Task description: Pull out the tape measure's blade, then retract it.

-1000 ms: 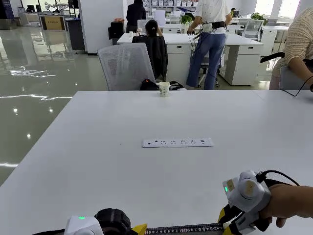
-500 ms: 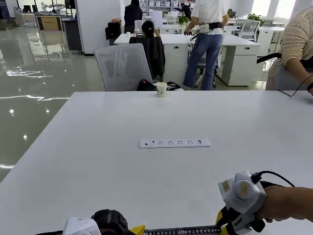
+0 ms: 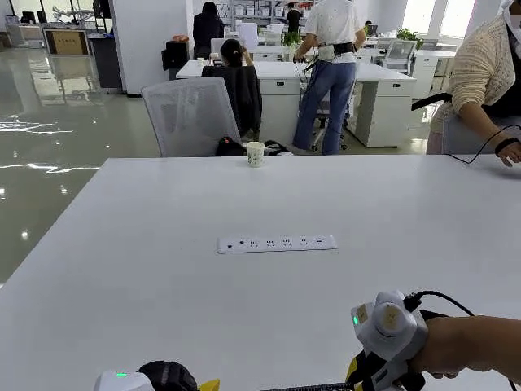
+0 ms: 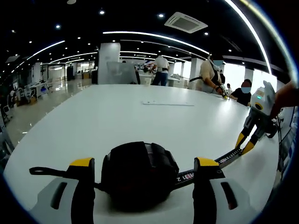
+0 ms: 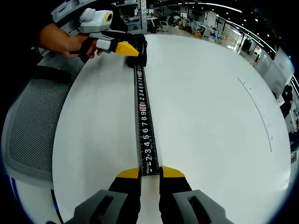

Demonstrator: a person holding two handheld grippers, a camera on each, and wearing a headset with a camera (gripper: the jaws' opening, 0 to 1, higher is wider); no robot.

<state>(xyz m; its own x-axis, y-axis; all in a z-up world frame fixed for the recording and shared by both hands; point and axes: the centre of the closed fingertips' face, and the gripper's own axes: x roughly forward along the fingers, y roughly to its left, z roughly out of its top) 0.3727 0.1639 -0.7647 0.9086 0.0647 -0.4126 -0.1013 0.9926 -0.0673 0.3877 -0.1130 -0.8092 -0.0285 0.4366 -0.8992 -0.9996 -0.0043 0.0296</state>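
Two holds: left gripper (image 4: 144, 164) clamps the tape measure case (image 4: 135, 184) at the table's (image 3: 244, 195) near edge, right gripper (image 5: 150, 173) pinches the drawn blade's (image 5: 142, 107) tip, which would likely whip back if it slips.

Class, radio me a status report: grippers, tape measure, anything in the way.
Left gripper shut on case. Right gripper shut on blade tip, blade out along table. Power strip well clear.
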